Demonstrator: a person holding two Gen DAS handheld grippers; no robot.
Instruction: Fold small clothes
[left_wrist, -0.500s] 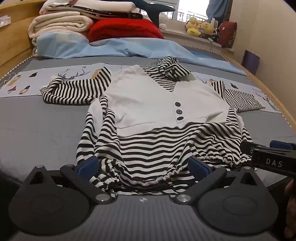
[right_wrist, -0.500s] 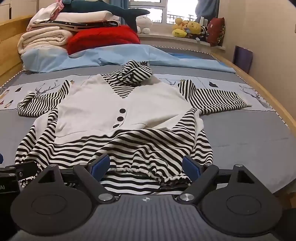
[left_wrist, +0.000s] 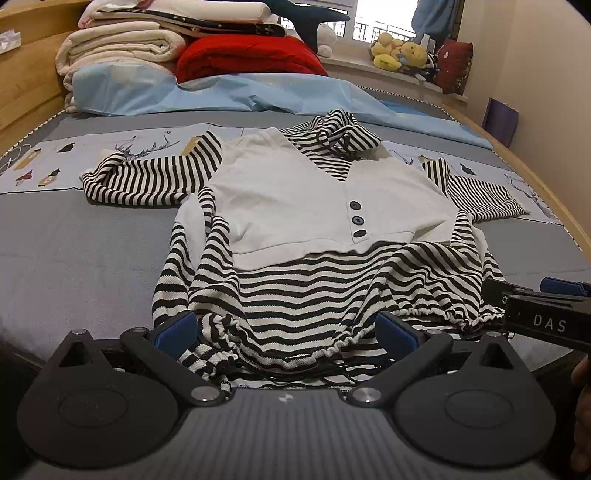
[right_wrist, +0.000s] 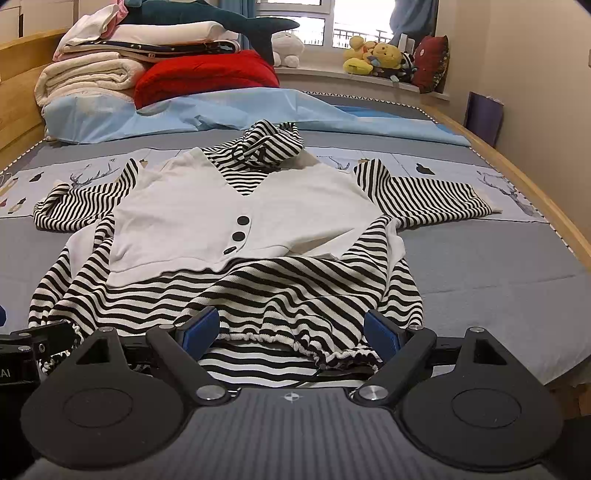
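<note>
garment: one striped hooded top (left_wrist: 325, 280) with a white vest front, flat on the bed (left_wrist: 74, 251), straight ahead of both my grippers
hem: gathered drawstring hem (right_wrist: 280, 338) nearest me, lying between the fingers of each gripper
left gripper (left_wrist: 288, 328): jaws spread wide, blue pads either side of the hem's left half, nothing pinched
right gripper (right_wrist: 291, 328): jaws spread wide over the hem's right half, nothing pinched; also visible at the right edge of my left view
buttons: three dark buttons (left_wrist: 357, 219) in a row on the vest, ahead of the left gripper, slightly right
sleeves: two, one out to each side; left sleeve (left_wrist: 147, 181), right sleeve (right_wrist: 428, 195)
hood: one, bunched hood (right_wrist: 269, 146) at the far end of the top
beyond the top: one light blue sheet (left_wrist: 229, 92), one red quilt (right_wrist: 207, 75), a stack of folded blankets (left_wrist: 122, 44), plush toys (right_wrist: 373, 53) on the sill, count unclear
</note>
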